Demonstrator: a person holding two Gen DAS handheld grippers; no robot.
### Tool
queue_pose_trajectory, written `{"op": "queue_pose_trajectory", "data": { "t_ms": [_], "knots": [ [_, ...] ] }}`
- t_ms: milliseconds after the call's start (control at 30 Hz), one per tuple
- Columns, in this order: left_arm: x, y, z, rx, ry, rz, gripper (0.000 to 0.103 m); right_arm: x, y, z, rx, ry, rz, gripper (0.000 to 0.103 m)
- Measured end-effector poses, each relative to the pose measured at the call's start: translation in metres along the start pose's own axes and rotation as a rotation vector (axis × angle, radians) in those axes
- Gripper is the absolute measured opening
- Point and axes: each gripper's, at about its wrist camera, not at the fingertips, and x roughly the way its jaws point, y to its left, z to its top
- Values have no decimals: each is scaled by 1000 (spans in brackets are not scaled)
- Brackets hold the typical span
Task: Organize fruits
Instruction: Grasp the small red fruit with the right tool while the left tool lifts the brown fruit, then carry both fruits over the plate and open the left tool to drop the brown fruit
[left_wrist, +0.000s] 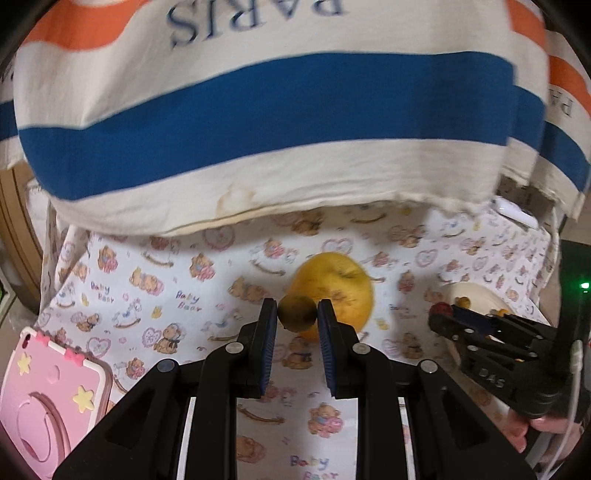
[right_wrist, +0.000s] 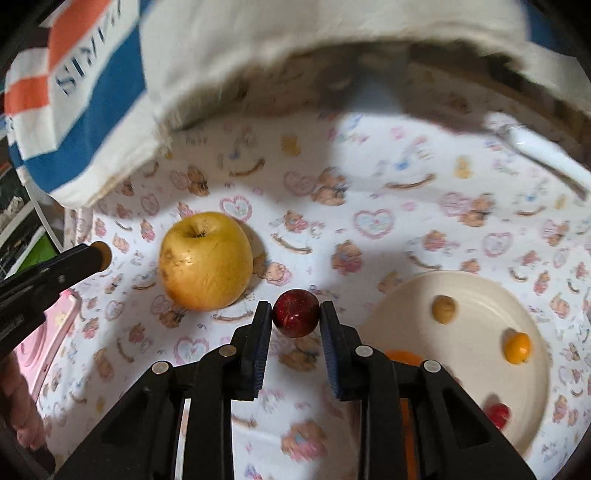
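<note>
Bear-print cloth bearing a yellow apple, cream plate and pink case

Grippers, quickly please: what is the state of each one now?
Left gripper: shut on a small brownish fruit.
Right gripper: shut on a dark red fruit.

Left gripper: black angular frame, silver round rivets, blue ribbed pads. Right gripper: same build, "DAS" lettering on its side, white cable. Shirt: cream with blue and orange stripes, printed "PARIS".
</note>
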Motion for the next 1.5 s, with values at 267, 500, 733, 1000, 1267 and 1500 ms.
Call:
{"op": "queue_pose_trajectory", "data": {
  "t_ms": [267, 500, 733, 1000, 1267, 1500],
  "knots": [
    [-30, -27, -1, 53, -75, -64, 22, -62, -32, -26, -27, -101, -27, 28],
    [-35, -44, -7, 82, -92, -101, 22, -106, -52, -50, -58, -187, -63, 28],
    [-34, -63, -16, 140, -95, -111, 22, -134, -75, -65, -48, -250, -86, 28],
    [-36, -86, -27, 197, -93, -141, 22, -147, -101, -71, 15, -312, -105, 28],
    [-36, -103, -29, 219, -78, -180, 22, -141, -123, -71, 74, -249, -106, 28],
    [-28, -129, -32, 282, -58, -187, 22, -116, -137, -77, 130, -103, -58, 28]
  ]
}}
